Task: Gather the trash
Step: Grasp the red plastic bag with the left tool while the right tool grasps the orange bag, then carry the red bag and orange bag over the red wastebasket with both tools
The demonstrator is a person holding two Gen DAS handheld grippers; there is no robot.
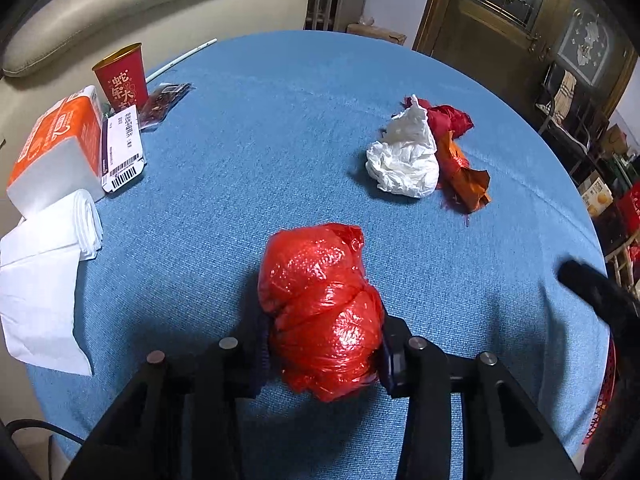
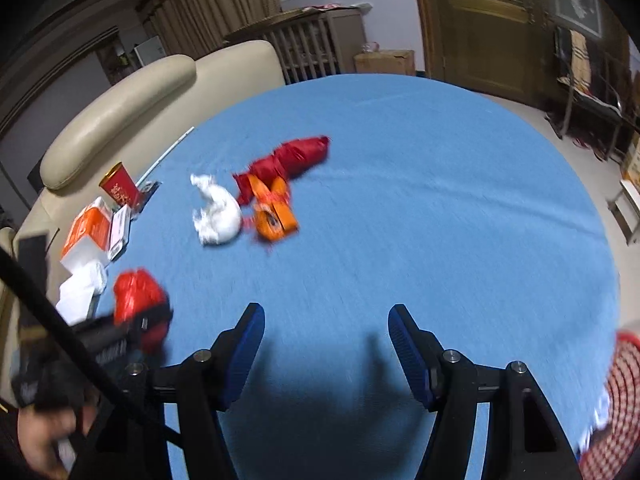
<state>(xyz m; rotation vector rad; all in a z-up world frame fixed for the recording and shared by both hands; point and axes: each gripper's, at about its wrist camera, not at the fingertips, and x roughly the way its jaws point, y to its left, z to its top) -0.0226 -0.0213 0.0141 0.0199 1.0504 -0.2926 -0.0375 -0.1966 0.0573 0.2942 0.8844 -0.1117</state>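
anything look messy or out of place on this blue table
Yes: a crumpled white tissue lies against crumpled red and orange wrappers mid-table, loose on the blue tablecloth. The left gripper clamps a balled red plastic bag.

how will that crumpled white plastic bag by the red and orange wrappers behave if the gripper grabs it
The crumpled white plastic bag looks thin and creased, so it will probably squash and flop rather than hold shape. It seems light for its bulk, so a push would likely slide it across the blue tablecloth. It touches the red and orange wrappers, which might drag along.
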